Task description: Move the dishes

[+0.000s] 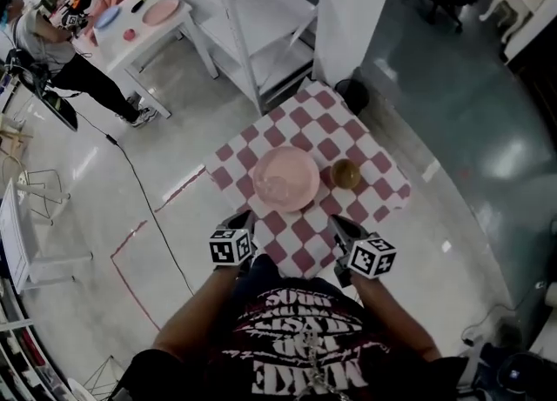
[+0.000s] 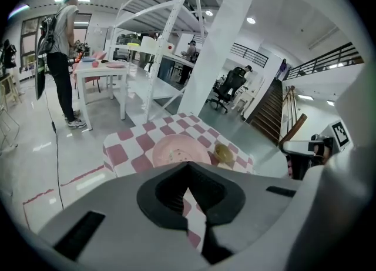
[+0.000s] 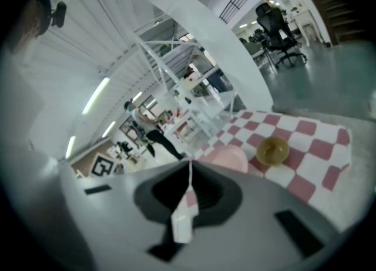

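Left hand-held gripper (image 1: 241,219) and right hand-held gripper (image 1: 342,228) hang at the near edge of the checked worktop (image 1: 324,134), jaws pressed together on nothing; I judge I'm staged to reach. Beyond, the pink plate (image 1: 285,179) sits mid-cloth, the amber bowl (image 1: 345,174) just right of it.

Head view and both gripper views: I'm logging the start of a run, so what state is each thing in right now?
Pink plate: lying flat on the checkered table, not held.
Yellow bowl: upright, mouth up, beside the plate, not held.
Left hand-held gripper: jaws together, nothing between them, at the table's near edge.
Right hand-held gripper: jaws together, nothing between them, at the table's near edge.
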`<state>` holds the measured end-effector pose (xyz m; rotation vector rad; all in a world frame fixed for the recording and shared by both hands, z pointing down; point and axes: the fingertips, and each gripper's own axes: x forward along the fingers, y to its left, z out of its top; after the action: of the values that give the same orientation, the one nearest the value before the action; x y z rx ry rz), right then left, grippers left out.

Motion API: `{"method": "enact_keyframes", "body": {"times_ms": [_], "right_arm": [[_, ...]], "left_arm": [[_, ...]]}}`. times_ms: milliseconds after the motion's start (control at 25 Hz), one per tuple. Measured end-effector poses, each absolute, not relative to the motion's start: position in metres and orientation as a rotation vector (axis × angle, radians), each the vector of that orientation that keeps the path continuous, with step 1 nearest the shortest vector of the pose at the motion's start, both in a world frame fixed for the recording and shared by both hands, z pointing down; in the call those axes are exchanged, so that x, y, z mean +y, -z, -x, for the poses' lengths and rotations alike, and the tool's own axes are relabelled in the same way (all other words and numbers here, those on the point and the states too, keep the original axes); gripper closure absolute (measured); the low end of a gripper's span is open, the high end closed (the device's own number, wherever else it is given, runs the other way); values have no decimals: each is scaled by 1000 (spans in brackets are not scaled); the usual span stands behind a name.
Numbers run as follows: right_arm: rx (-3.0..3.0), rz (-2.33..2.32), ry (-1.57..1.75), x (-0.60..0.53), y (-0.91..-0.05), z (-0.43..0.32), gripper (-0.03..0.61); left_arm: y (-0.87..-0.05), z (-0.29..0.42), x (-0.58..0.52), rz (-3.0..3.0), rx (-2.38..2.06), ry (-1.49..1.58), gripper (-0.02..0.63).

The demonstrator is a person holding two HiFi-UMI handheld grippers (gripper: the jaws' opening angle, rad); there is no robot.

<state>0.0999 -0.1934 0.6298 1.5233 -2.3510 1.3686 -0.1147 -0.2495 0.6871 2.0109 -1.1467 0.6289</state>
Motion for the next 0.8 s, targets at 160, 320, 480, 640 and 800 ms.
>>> {"method": "enact_keyframes", "body": {"times_ms": [160,320,480,640,800], "right_arm": [[-2323,-1564,-1341,-200,-624,-85,541],[-2271,-1648,-1335,-204,-619,-78,540],[-2188,-1733,-1316,-195,-617,-76,540],[-2089,-1863,-1336,-183,-617,-83,540],[-1994,-1981,-1356,-168,-619,-89,540]], "left_arm": [[-699,122,-267,-2004,-1106,-669,591],[-722,123,-286,-2003,-1055,-723,591],[-753,108,-304,-2007,-933,-786,435],[-791,99,-317,-1956,-851,-883,423],[-827,87,-315,-1872,-776,-980,423]]}}
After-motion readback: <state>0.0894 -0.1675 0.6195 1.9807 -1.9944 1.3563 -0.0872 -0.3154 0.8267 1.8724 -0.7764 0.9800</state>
